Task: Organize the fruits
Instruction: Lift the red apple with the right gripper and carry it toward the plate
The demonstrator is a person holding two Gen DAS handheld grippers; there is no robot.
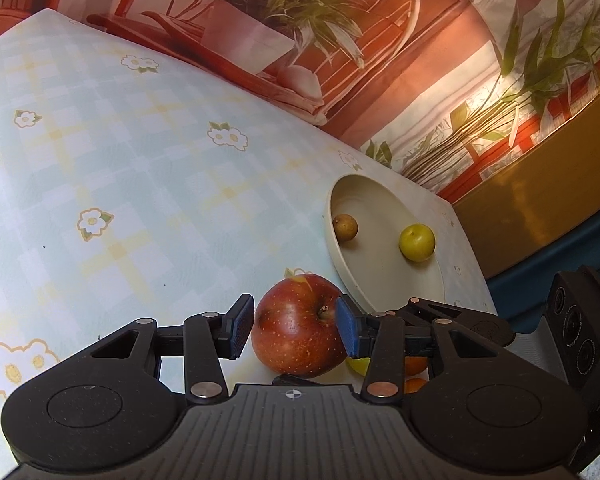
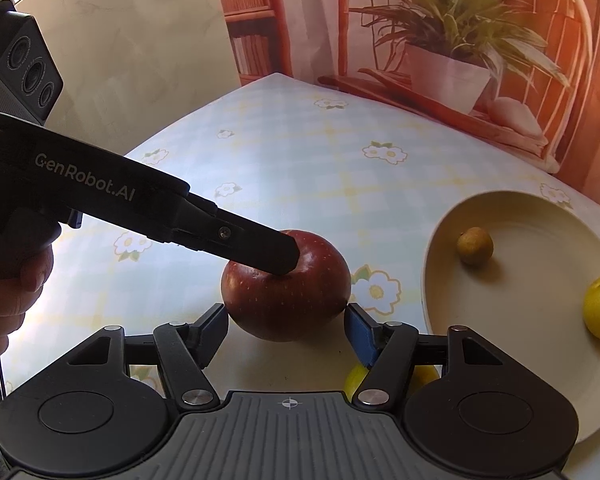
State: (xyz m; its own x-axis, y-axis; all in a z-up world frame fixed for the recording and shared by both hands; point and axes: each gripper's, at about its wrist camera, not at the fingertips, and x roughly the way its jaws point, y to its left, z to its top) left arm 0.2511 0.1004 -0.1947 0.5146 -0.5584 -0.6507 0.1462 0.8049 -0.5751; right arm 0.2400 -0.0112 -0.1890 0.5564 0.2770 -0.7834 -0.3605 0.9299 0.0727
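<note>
While red apple (image 2: 286,286) sits on table (image 1: 120,168) just beside cream plate (image 1: 384,280) – two small fruits already in it – both tools crowd it. Left hand-held gripper (image 1: 296,326): pads either side of apple, looks clamped on it, right pad near stem. Right hand-held gripper (image 2: 286,330): released, jaws flanking apple, no contact seen. Advice: let one tool carry; lift clear of rim, set down gently – round fruit likely to roll. More small fruit beneath, half hidden.
</note>
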